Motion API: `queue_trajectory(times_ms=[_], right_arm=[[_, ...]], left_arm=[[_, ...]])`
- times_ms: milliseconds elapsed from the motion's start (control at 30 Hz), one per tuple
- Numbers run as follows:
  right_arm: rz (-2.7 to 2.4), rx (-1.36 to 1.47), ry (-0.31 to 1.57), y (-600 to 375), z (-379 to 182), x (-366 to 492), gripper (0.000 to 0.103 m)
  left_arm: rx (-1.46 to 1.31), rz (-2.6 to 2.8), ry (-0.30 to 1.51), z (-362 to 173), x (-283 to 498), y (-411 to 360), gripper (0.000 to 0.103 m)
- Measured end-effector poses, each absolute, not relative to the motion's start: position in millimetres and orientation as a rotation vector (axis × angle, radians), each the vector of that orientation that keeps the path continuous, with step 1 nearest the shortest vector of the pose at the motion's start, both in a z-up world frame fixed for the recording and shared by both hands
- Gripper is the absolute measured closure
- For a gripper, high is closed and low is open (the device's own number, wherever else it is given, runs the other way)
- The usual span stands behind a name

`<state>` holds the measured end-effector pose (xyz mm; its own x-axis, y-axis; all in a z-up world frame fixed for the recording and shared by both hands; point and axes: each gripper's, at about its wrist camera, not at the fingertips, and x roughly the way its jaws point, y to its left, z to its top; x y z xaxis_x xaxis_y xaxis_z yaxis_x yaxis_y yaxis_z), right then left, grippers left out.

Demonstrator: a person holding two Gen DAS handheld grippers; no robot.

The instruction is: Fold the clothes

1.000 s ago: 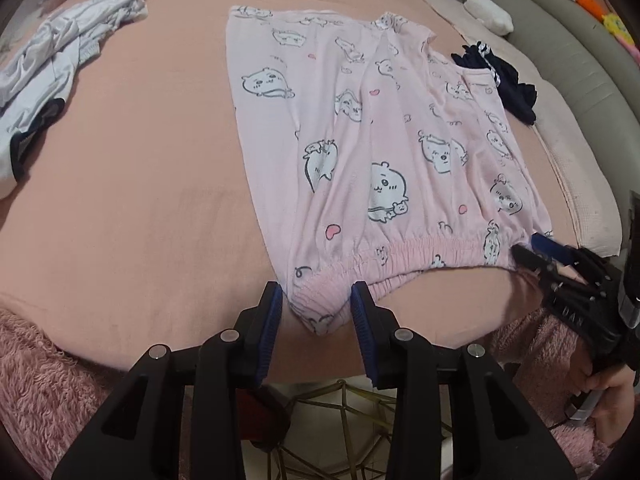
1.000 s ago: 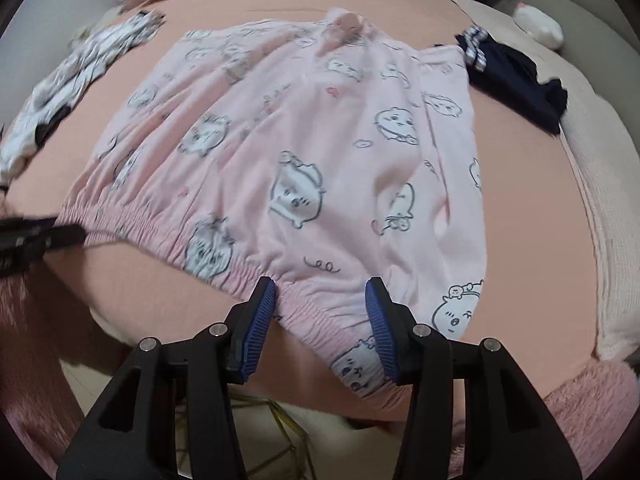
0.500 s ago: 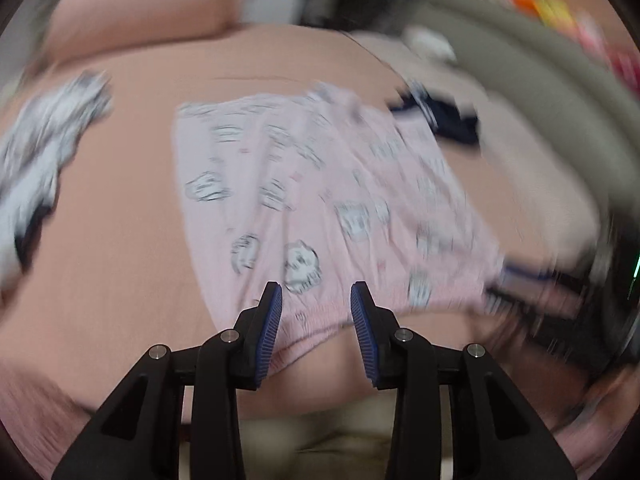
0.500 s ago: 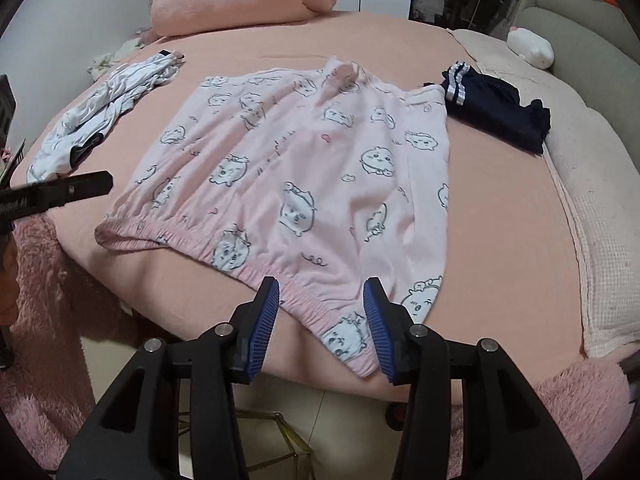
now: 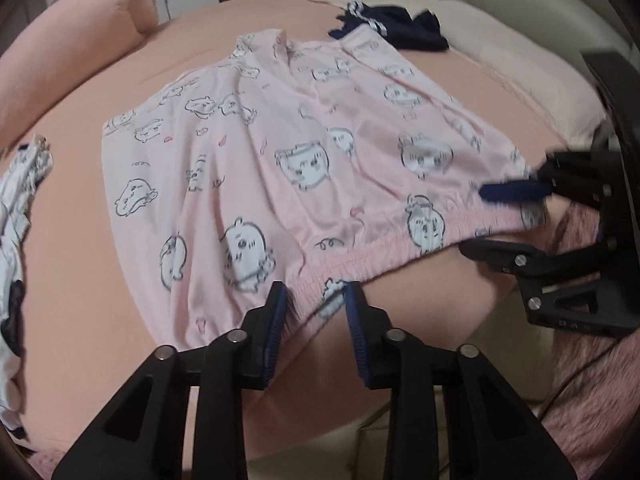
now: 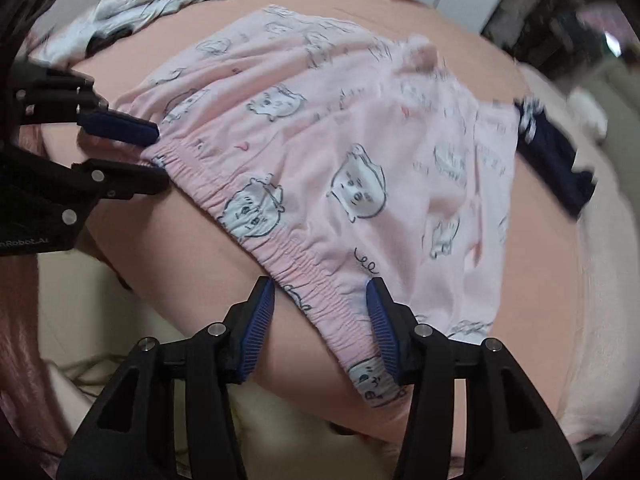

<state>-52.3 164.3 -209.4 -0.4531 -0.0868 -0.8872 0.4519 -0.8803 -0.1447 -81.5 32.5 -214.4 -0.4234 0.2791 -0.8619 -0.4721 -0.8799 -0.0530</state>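
Straddling gathered elastic hem — soft printed pyjamas (image 5: 304, 152)

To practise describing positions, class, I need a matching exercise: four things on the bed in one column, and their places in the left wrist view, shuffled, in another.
Things:
1. cartoon-print pink garment
2. navy garment
3. white patterned garment
4. pink pillow

Places:
A. far left corner
B. left edge
C. middle
D. far side, right of middle

Pairs: 1-C, 2-D, 3-B, 4-A
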Motion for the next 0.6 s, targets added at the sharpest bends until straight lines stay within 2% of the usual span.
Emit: queue_trajectory(times_ms=[33,133,233,333,500,600], right_arm=[[-2.392,1.416,0.497,166.9,-207.6,-51.9,0.061],[-2.422,1.403,0.443,171.9,-205.4,-50.2,0.067],[-2.456,1.386,0.418,173.7,-202.1,-51.1,0.079],[-2.489,1.375,0.374,174.4,-196.1,-57.9,0.085],[-2.56,1.365,0.441,171.1,-198.0,-73.4,0.091],[-2.579,1.352,0.382,176.0,-193.7,-77.0,0.091]], left_arm=[[-1.338,2.32,0.23,-213.1,-82.7,30.4,0.082],[-1.303,2.323,0.102,-208.7,-86.1,24.3,0.085],[-1.301,2.335,0.102,-208.1,-87.4,25.0,0.088],[-1.335,2.316,0.077,-216.1,-92.1,32.0,0.089],[-1.302,2.338,0.059,-214.6,-100.9,38.2,0.089],[-1.302,2.325,0.019,-215.2,-103.1,39.1,0.089]])
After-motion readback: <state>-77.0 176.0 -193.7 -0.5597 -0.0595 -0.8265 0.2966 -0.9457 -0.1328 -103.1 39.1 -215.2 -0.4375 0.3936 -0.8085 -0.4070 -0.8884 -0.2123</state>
